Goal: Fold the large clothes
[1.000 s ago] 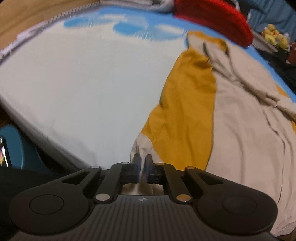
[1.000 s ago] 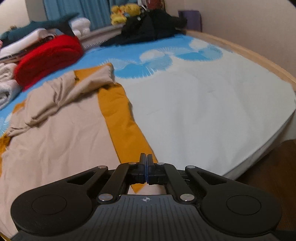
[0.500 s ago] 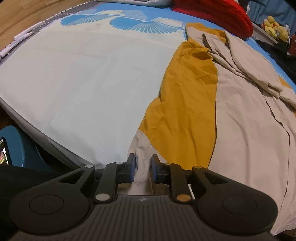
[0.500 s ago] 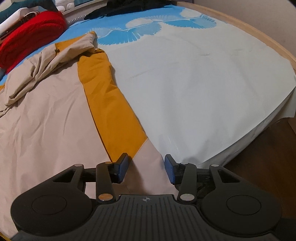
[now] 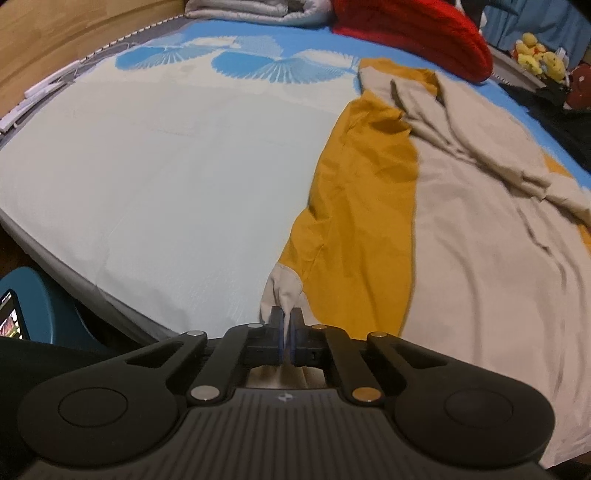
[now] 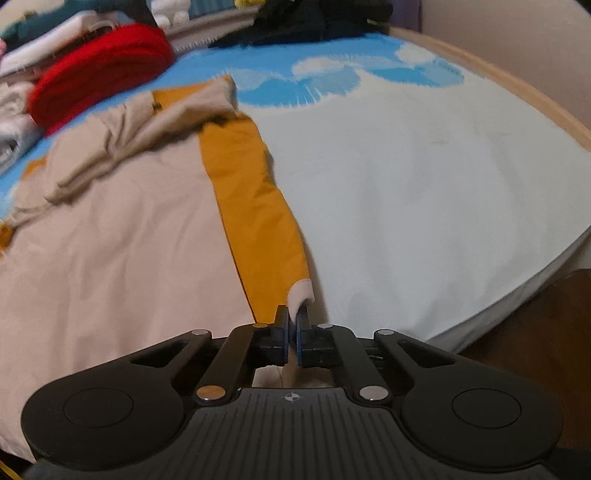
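A large beige garment with mustard-yellow side panels (image 5: 480, 258) lies spread on the bed, its sleeves crumpled at the far end. My left gripper (image 5: 286, 321) is closing tight, with its pads pressing on the beige hem corner (image 5: 282, 288) at the garment's left edge. In the right wrist view the same garment (image 6: 129, 240) stretches away to the left. My right gripper (image 6: 293, 321) is closing too, pinching the beige hem corner (image 6: 301, 291) below the yellow panel (image 6: 255, 206). Both corners rise slightly into the jaws.
The pale sheet with blue fan prints (image 5: 166, 166) covers the bed (image 6: 424, 184) on either side of the garment. A red folded item (image 5: 417, 33), grey bedding (image 5: 255, 9), plush toys (image 5: 539, 59) and dark clothes (image 6: 314, 18) line the far end. A blue seat with a phone (image 5: 37, 306) stands by the bed's near edge.
Both grippers stood open over the hem corners half a second ago. Now both are shut on those corners, and the fabric is drawn up into the jaws.
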A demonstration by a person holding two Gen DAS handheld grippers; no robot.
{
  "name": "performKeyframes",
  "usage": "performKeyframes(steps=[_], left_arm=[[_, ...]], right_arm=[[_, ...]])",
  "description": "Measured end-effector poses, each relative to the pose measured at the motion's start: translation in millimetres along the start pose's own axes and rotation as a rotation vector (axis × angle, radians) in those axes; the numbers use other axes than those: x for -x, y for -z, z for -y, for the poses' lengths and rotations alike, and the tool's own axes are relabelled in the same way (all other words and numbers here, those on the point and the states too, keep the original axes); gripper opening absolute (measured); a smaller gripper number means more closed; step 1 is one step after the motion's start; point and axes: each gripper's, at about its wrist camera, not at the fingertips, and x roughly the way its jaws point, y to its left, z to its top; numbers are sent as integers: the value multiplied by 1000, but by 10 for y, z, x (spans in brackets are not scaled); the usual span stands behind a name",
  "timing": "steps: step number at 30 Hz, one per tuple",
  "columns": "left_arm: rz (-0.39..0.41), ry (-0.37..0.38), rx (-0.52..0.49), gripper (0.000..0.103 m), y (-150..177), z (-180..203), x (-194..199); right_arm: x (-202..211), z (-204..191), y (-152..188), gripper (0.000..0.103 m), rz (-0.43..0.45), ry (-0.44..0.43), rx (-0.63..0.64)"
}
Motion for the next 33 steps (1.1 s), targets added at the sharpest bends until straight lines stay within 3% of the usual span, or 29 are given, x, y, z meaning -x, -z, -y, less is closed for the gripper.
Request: performKeyframes(steps=[4,10,18,27,30,33], left_arm=[[4,79,6,1,-134,-28,313],[92,234,-48,0,-444,-110,907],[119,392,-86,0,-692,-302,1603],[121,546,-40,0,-702,-788,2414],[128,578,9,0,-793,-888,2517],[148,563,19,0,-987,-821,2288]], right_arm=[[287,24,-128,2,62,-81,-27],[739,26,-364,2,154,-207,-42],[1293,93,-695,1,215,-354,-101],[2178,269,-592,1,282,-425,-38],[2412,366,-582,1,312,-449,-38],[2383,430,-707,1,316,-468,-67]])
